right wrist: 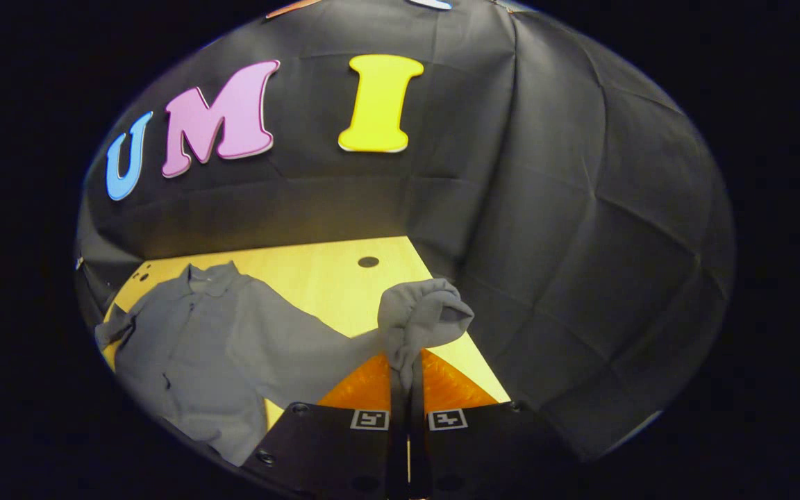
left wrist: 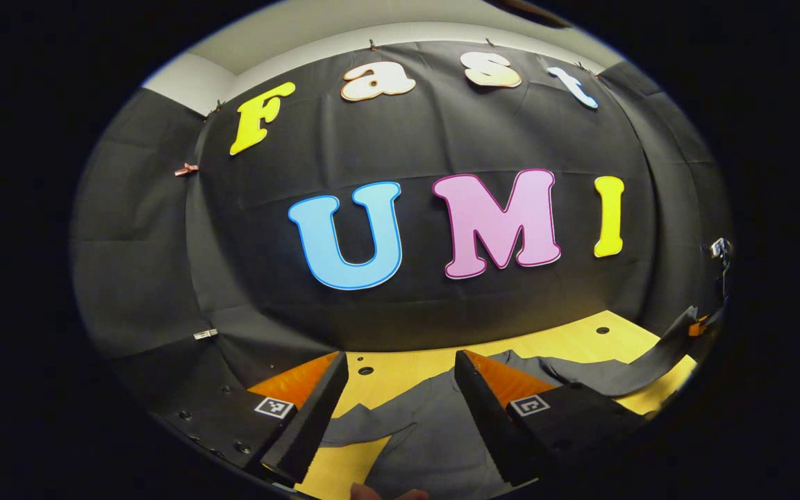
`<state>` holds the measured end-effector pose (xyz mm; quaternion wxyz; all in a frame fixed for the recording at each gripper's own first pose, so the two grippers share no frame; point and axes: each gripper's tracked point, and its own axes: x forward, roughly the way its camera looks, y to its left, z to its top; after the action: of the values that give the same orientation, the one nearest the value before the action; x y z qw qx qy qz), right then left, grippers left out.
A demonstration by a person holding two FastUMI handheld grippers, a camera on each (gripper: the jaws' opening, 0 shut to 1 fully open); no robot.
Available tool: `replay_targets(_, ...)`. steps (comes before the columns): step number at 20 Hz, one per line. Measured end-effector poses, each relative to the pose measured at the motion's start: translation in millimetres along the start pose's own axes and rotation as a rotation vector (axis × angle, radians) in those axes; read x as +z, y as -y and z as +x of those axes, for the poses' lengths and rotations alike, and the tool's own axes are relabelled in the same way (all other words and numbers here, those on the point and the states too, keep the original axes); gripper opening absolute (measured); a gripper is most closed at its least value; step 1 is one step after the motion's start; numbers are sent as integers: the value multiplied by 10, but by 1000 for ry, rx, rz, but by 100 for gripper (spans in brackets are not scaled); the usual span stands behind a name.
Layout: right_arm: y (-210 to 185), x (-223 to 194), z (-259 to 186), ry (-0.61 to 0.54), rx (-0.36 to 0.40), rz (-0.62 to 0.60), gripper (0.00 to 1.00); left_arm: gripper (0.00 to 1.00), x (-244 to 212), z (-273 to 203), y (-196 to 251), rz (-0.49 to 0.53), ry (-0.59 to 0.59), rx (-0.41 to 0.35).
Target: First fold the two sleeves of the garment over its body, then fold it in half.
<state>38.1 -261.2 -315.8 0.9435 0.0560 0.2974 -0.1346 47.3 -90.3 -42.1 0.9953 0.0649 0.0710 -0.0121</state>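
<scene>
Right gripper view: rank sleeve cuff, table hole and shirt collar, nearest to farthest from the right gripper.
1. Sleeve cuff: pinched in the right gripper, bunched just above it.
2. Table hole: beyond the cuff, slightly left.
3. Shirt collar: far left.

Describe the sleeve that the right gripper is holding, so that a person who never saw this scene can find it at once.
Start from the yellow table and the grey shirt spread on it. From the shirt's body, one long sleeve stretches across to the right gripper, whose fingers pinch it. Unlike the flat shirt, its cuff end is lifted and bunched.
</scene>
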Motion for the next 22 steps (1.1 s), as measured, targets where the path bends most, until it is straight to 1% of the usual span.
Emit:
replay_targets(3, -411, 248, -398, 54, 19, 22, 6, 97, -102, 40, -250, -17, 2, -21)
replay_targets(5, -744, 444, -592, 93, 50, 25, 6, 97, -172, 38, -463, -33, 9, -23)
replay_targets(10, -1750, 909, -889, 169, 163, -1, 6, 97, -366, 58, -979, -35, 15, -18)
replay_targets(13, -2406, 1064, -962, 192, 241, -17, 6, 97, -549, 69, -1305, -37, 13, -2)
replay_targets(17, -3253, 1083, -961, 184, 347, -50, 6, 97, -834, 70, -1722, -61, -19, 39)
replay_targets(19, -3603, 1052, -951, 178, 383, -75, 6, 97, -973, 84, -1906, -79, -38, 54)
replay_targets(22, -4024, 875, -864, 148, 418, -131, 6, 99, -1174, 137, -2185, -69, -61, 78)
